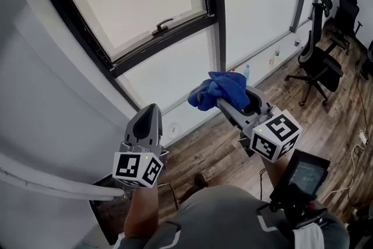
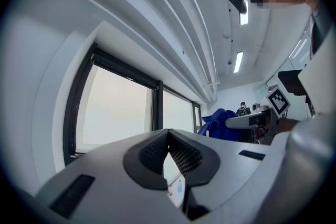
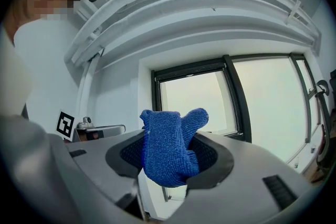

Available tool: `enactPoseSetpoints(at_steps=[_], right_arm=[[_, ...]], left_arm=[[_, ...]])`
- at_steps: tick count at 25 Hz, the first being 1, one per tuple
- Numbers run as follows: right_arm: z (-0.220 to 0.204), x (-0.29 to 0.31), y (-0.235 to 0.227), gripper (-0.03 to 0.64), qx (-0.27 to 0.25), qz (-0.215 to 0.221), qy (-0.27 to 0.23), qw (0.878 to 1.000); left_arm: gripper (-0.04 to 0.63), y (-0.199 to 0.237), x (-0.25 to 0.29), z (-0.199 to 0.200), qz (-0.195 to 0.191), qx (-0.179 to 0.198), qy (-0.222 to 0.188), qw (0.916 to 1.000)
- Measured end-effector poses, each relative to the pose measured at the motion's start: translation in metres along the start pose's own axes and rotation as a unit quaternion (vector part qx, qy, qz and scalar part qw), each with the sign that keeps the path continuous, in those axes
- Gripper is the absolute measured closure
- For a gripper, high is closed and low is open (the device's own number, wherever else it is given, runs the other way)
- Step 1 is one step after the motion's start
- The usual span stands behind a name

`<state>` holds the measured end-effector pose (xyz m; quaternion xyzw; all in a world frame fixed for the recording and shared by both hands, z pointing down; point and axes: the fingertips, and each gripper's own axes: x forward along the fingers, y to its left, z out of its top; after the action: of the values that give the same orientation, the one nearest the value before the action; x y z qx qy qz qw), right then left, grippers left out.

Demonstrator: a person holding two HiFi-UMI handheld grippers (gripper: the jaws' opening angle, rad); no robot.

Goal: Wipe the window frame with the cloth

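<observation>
Right gripper point(image 3: 170, 157): jaws were clamped on the blue cloth point(image 3: 167, 147), which was bunched and stuck out past the tips.
Left gripper point(image 2: 169, 144): jaws were pressed together at the tips, with nothing between them.
Cloth position: it was held in the air near the black window frame point(image 1: 169, 46), apart from it.
Window: a handle point(image 1: 163, 25) was noted on the lower bar.
Background: a chair point(image 1: 317, 61) was seen at right.

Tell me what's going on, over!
Right claw shut on blue cloth. Left claw shut, empty. Cloth not touching window frame. Nothing between them.
</observation>
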<state>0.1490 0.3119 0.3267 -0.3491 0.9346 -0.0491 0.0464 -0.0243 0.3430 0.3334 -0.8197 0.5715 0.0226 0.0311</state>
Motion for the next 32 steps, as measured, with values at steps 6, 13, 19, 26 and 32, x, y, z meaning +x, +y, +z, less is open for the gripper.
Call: enactPoseSetpoints(at_steps=[6, 13, 19, 26, 32], right_arm=[[-0.006, 0.08, -0.01, 0.405, -0.009, -0.002, 0.014, 1.0], [-0.018, 0.148, -0.026, 0.405, -0.003, -0.025, 0.039, 0.999], [-0.022, 0.181, -0.046, 0.405, -0.006, -0.027, 0.05, 0.998], [-0.02, 0.217, -0.098, 0.405, 0.009, -0.015, 0.035, 0.999], [-0.008, 0.242, -0.157, 0.405, 0.006, -0.002, 0.017, 1.0]], left_arm=[[0.588, 0.065, 0.043, -0.012, -0.013, -0.007, 0.002, 0.9999], [0.588, 0.124, 0.085, -0.032, -0.026, -0.034, 0.007, 0.999], [0.588, 0.137, 0.117, -0.045, -0.04, -0.051, 0.01, 0.9979], [0.588, 0.142, 0.176, -0.047, -0.035, -0.047, 0.01, 0.9982], [0.588, 0.144, 0.234, -0.036, -0.024, -0.032, -0.005, 0.9992]])
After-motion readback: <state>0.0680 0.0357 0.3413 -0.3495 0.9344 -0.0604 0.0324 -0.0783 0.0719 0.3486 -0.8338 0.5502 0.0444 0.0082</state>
